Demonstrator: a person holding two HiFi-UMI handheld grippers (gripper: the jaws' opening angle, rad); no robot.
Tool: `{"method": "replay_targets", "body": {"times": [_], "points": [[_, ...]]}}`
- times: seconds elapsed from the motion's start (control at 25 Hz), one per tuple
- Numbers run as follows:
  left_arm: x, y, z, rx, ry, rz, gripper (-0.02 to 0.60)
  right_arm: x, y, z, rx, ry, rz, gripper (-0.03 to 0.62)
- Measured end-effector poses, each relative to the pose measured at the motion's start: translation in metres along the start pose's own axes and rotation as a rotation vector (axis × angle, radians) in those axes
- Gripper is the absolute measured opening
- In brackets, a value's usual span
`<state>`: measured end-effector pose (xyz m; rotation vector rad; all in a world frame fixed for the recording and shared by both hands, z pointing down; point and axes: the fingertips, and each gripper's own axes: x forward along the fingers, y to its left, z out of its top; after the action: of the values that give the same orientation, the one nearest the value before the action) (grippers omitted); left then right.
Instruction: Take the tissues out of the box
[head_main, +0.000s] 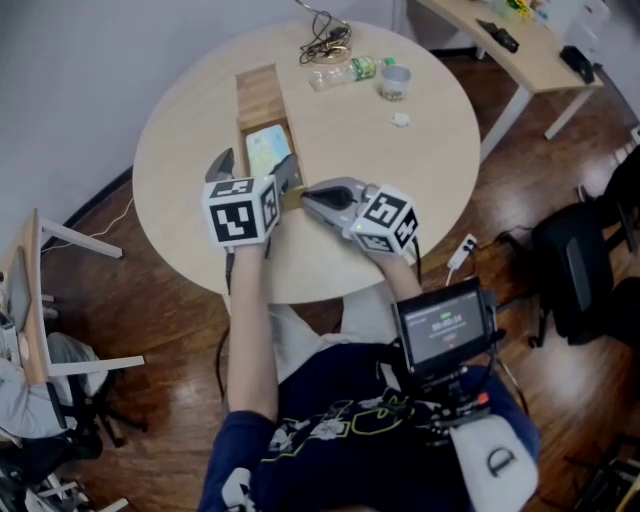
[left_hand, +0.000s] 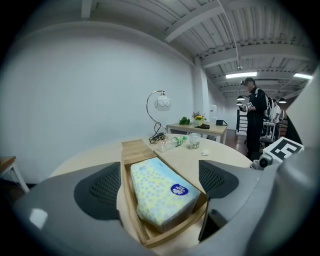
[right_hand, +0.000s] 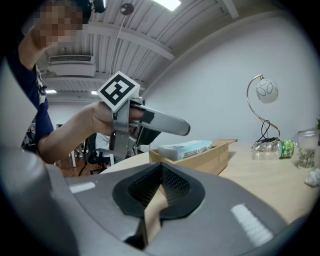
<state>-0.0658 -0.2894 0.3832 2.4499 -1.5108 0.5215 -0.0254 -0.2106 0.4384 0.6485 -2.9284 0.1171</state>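
A long, open brown cardboard box (head_main: 258, 95) lies on the round table (head_main: 430, 170). In its near end is a tissue pack (head_main: 266, 150) with a yellow-and-blue pattern, seen close up as the tissue pack (left_hand: 162, 192) in the left gripper view. My left gripper (head_main: 253, 165) is open, its fingers (left_hand: 102, 190) standing wide on either side of the box's near end and not touching the pack. My right gripper (head_main: 308, 197) is shut on the box's brown cardboard flap (right_hand: 152, 212) at the near right corner. From that side I see the box (right_hand: 205, 157) with the pack (right_hand: 182, 149) sticking out above its rim.
At the table's far side lie a plastic bottle (head_main: 340, 72), a glass cup (head_main: 395, 80), a crumpled white scrap (head_main: 400, 120) and a lamp's cable (head_main: 325, 40). A second table (head_main: 520, 50) stands at the back right. A person (left_hand: 255, 120) stands further off.
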Motion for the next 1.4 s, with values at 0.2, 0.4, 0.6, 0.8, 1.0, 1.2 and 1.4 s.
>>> {"method": "replay_targets", "body": {"times": [0.2, 0.4, 0.6, 0.8, 1.0, 1.2, 1.4], "points": [[0.014, -0.004, -0.019, 0.061, 0.077, 0.022, 0.465, -0.001, 0.000, -0.003, -0.002, 0.013, 0.003, -0.003], [0.018, -0.001, -0.020, 0.097, 0.086, 0.033, 0.463, 0.000, -0.001, -0.001, 0.010, 0.007, -0.005, -0.003], [0.017, 0.001, -0.024, 0.020, 0.098, 0.006, 0.302, -0.001, 0.000, -0.001, 0.010, 0.007, -0.004, -0.003], [0.016, 0.002, -0.022, 0.081, 0.098, 0.013, 0.278, 0.000, -0.001, -0.001, 0.009, 0.003, -0.005, -0.003], [0.012, 0.013, -0.018, 0.188, 0.102, 0.127, 0.410, 0.000, 0.000, 0.004, 0.008, 0.002, -0.008, -0.003], [0.008, 0.006, -0.022, 0.077, 0.126, 0.050, 0.440, 0.000, 0.001, 0.004, 0.006, 0.003, -0.007, -0.003], [0.012, -0.002, -0.026, 0.066, 0.142, 0.016, 0.441, 0.000, 0.000, 0.003, 0.006, 0.011, -0.009, -0.003]]}}
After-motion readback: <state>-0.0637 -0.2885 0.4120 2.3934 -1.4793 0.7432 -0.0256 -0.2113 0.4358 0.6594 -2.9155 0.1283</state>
